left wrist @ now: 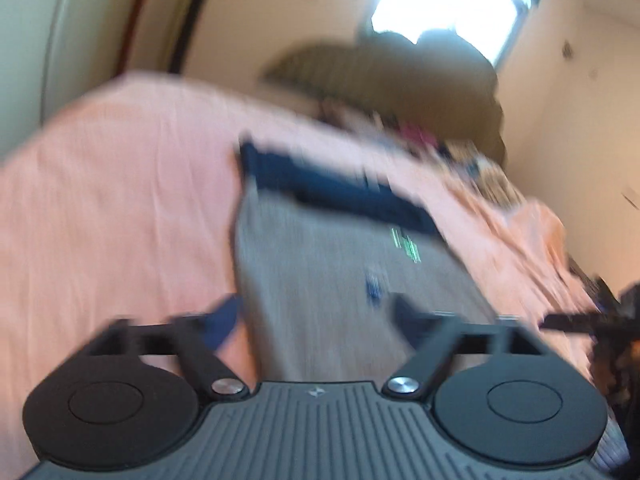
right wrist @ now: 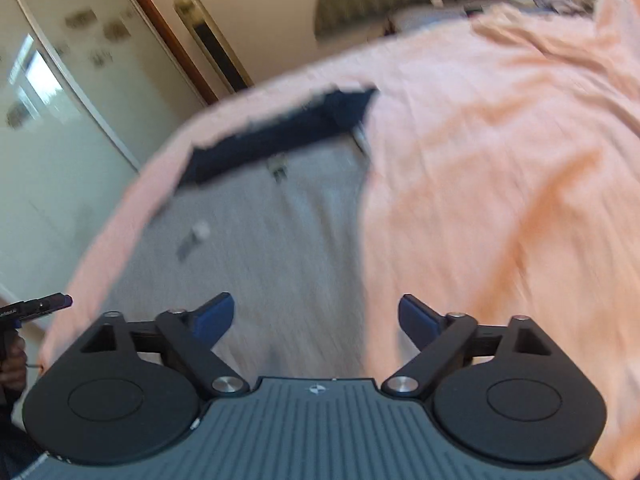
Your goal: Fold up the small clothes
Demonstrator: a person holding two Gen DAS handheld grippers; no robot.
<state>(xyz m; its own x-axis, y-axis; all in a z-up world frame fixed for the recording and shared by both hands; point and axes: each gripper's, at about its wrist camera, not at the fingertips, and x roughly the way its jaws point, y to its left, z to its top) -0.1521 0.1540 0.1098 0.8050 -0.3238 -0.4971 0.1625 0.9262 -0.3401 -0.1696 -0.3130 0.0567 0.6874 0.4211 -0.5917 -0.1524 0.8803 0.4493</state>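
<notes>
Both grippers, left (left wrist: 316,320) & right (right wrist: 316,316), wide open (empty) over grey garment (right wrist: 272,240).

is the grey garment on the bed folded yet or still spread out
Spread out, as far as the blur shows. The grey garment lies flat on the peach bedsheet, its navy band at the far end; no fold shows.

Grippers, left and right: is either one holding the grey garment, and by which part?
Neither. The left gripper and right gripper are both open above the grey garment, with nothing between their fingers.
</notes>
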